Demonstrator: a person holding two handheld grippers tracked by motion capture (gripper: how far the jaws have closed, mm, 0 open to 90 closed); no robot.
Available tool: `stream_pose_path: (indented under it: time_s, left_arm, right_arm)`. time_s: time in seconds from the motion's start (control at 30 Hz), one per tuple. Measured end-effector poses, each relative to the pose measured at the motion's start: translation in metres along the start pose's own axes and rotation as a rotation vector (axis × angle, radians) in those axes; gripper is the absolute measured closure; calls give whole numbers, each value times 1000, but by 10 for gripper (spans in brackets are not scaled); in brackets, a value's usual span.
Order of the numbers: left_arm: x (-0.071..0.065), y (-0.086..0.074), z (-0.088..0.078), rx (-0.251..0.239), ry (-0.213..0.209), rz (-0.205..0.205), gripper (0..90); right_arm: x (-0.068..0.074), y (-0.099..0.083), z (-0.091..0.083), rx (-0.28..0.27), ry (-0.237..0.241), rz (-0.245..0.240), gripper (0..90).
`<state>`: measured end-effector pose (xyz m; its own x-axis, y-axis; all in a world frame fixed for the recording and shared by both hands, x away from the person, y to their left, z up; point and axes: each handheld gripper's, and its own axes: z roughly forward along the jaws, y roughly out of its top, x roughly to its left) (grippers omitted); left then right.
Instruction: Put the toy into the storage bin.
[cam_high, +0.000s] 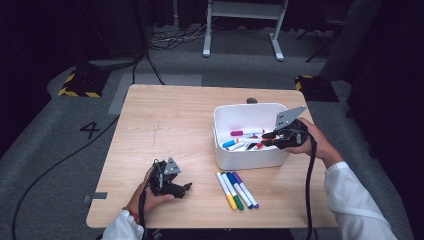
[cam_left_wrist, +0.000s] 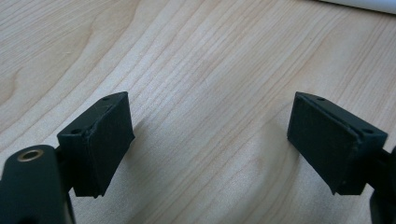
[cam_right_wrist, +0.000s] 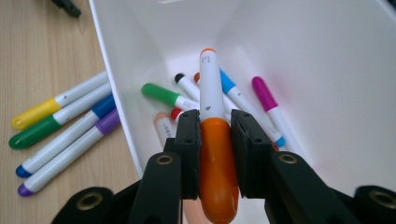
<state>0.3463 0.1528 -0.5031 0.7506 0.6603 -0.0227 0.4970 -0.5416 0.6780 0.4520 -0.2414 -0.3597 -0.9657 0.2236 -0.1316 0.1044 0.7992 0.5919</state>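
Right gripper (cam_right_wrist: 215, 135): jaws clamped on the orange cap of an orange marker (cam_right_wrist: 212, 121), whose white barrel points out over the inside of the white bin (cam_right_wrist: 327, 70); in the high view the gripper (cam_high: 272, 136) hangs above the bin's right rim.

Left gripper (cam_left_wrist: 210, 140): jaws wide apart, nothing between them, low over bare wood; in the high view it (cam_high: 186, 187) sits near the front left of the table (cam_high: 165, 125).

Bin contents: green marker (cam_right_wrist: 163, 94), pink marker (cam_right_wrist: 268, 100), blue marker (cam_right_wrist: 233, 93) and several others, loosely piled.

Beside the bin, on the table: yellow marker (cam_right_wrist: 51, 105), green, blue and purple markers (cam_right_wrist: 70, 158), side by side.
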Motion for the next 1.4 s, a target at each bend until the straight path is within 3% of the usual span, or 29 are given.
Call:
stream_pose_path:
  time_s: [0.13,0.3,0.43,0.53,0.57,0.73,0.83,1.03,1.13,1.2,1.4]
  left_arm:
    - [0,0,0,0,1,0,144]
    - [0,0,0,0,1,2,144]
    - [0,0,0,0,1,0,144]
    - [0,0,0,0,2,-1,145]
    - [0,0,0,0,2,-1,145]
    - [0,0,0,0,3,0,145]
    - [0,0,0,0,2,-2,145]
    - [0,0,0,0,2,-1,145]
    - [0,0,0,0,3,-2,145]
    - [0,0,0,0,3,-2,145]
    - [0,0,0,0,4,-1,145]
  right_arm:
    - [-2,4,10,69,56,-27,742]
    - [-9,5,16,143,101,-8,742]
    - [-10,6,16,177,87,-1,739]
    - [-11,6,15,168,47,12,617]
    - [-12,5,15,167,38,30,612]
    - [-11,1,12,109,14,57,535]
    - [-12,-2,7,15,7,112,459]
    - [-4,-2,-7,-79,-50,140,409]
    - [1,-4,-16,-153,-59,165,379]
    - [7,-4,-24,-189,-103,190,332]
    - [31,-10,-49,-295,-188,230,323]
